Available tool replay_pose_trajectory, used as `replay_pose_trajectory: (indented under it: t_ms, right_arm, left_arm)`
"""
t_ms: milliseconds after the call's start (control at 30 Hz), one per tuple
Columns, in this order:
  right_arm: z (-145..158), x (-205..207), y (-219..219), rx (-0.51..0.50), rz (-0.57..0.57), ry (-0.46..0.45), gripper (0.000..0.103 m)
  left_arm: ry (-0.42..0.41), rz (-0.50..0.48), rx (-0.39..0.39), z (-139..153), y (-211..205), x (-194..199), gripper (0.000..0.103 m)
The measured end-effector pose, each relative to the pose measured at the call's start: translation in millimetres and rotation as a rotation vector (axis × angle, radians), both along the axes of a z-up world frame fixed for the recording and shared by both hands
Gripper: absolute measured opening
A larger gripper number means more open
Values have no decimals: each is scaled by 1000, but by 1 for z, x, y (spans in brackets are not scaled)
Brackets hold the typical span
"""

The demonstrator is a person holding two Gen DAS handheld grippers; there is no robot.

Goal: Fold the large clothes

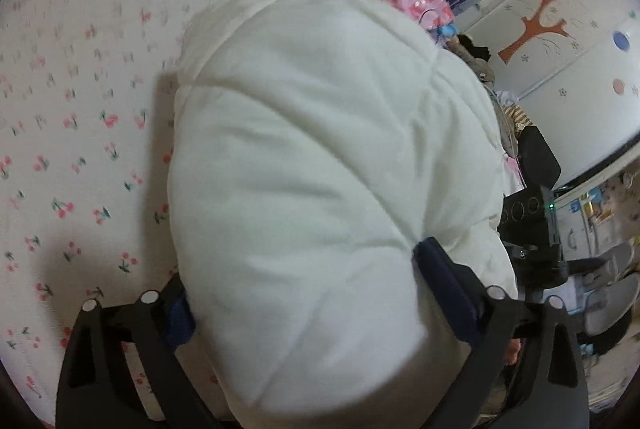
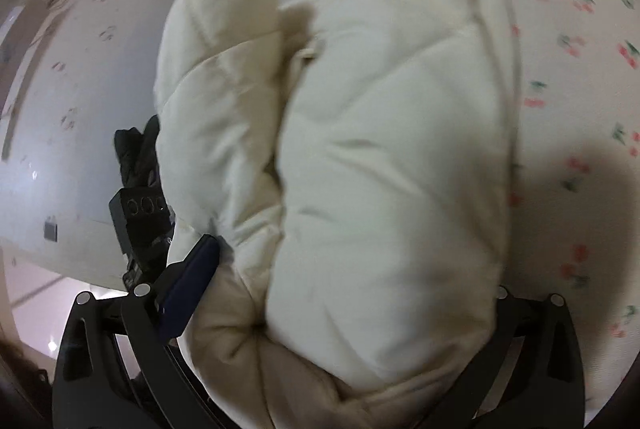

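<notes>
Broadly, the bed point(image 1: 72, 133) with its cherry-print sheet lay beneath and beyond both sets of fingers, and the white padded coat point(image 1: 320, 157) rested on it as a thick folded bundle, its long axis running straight away from the fingers in both views. The left gripper point(image 1: 304, 293) stood wide, its fingers point(image 1: 444, 289) straddling the bundle's near end. The right gripper point(image 2: 348, 293) likewise bracketed that end, wide; whether either truly pressed the padding I could not tell.
</notes>
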State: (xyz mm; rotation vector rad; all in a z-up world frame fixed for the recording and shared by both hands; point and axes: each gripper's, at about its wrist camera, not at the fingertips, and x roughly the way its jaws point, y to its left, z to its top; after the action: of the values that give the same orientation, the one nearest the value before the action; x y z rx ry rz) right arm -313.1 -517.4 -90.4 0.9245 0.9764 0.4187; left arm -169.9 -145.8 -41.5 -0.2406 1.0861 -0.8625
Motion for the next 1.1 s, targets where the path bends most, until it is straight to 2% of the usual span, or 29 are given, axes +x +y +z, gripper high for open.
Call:
replay_pose_trajectory:
  t_ms: [33,100,133,200,267,300,333,367,467,567,633,667,733,800,833,900,967,1033,1100]
  right_arm:
    - [6,-1,1,10,-2,-30,98]
    - [26,-2,8,70,25,-160,97]
    - [34,-7,13,56,31,-200,97]
    - [35,-16,20,-67,24,-181,97]
    - [15,-16,16,-120,-5,-102,97]
    - [1,-16,11,-120,-13,-56,97]
    - [-11,-18,4,-73,-23,-39,97]
    - [-9,-22,2,-77,-31,-43,97]
    - [22,-30,-2,-158,-80,-58,97]
    - [50,-25,-14,-213,-168,-61,97]
    - [61,-15,-7,-275,-172,-67,97]
    - [59,-9,-4,-263,-163,-45,97]
    - [39,11,6,-170,-155,21,97]
    - [17,-2,11,-127,-151,63,97]
    - [-5,-13,19,-57,-149,87,97]
    - [-7,-35,15,-18,-156,97,96]
    - [9,-45,0,-64,-217,67,96]
    - [42,-60,-11,-216,-316,20,96]
    - [86,-57,-8,-357,-375,-98,96]
  left_arm:
    - [-24,6,7,7,-1,0,90]
    - [-112,5,20,25,-3,-5,87]
    - [-162,-3,34,34,-7,-9,87]
    - [-232,-36,83,43,-16,-12,87]
    - [-233,-71,151,34,-26,-5,88]
    - [-219,-80,197,21,-31,2,91]
    - [-204,-73,203,12,-31,6,92]
    - [-202,-62,183,9,-27,6,93]
    - [-229,-51,167,11,-22,1,93]
    - [-195,-24,141,7,-15,5,93]
    - [-180,-13,129,5,-12,3,93]
    - [-177,-11,128,4,-12,4,93]
    - [-194,-30,134,3,-12,-2,93]
    - [-235,-65,151,5,-15,-9,93]
    - [-253,-80,163,5,-15,-10,93]
    - [-288,-105,169,7,-18,-14,94]
    - [-286,-104,170,8,-18,-13,94]
    - [-276,-106,164,7,-17,-9,94]
    - [-272,-104,158,7,-16,-9,94]
